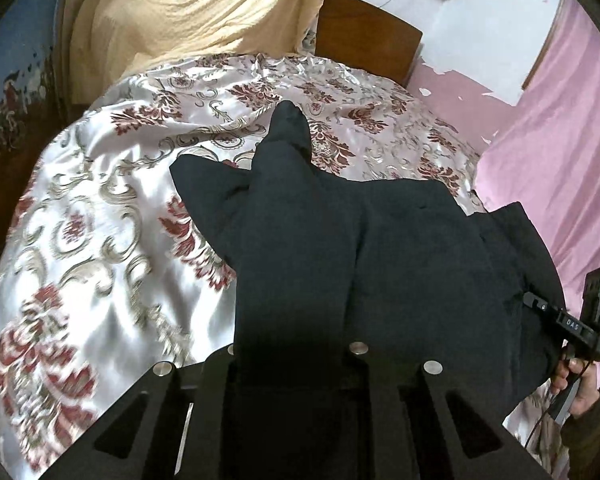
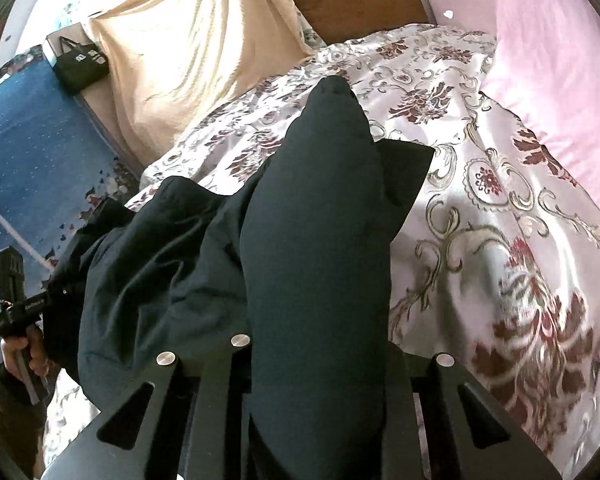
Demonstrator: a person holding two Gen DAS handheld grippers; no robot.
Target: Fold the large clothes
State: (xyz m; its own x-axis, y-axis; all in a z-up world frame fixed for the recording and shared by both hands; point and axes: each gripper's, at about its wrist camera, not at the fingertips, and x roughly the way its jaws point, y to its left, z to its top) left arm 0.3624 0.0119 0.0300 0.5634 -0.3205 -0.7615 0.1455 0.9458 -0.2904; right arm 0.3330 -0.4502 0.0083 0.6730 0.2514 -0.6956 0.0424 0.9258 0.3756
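Note:
A large dark navy garment lies on a bed with a floral satin cover. It hangs from both grippers and stretches away over the bed. My left gripper is shut on the garment's near edge; cloth hides its fingertips. My right gripper is shut on another part of the same garment, which drapes over its fingers. The right gripper also shows in the left wrist view, at the garment's right edge. The left gripper shows in the right wrist view, at the garment's left edge.
A beige blanket hangs at the head of the bed beside a wooden headboard. A pink sheet lies to the right. A blue surface with a black bag is to the left.

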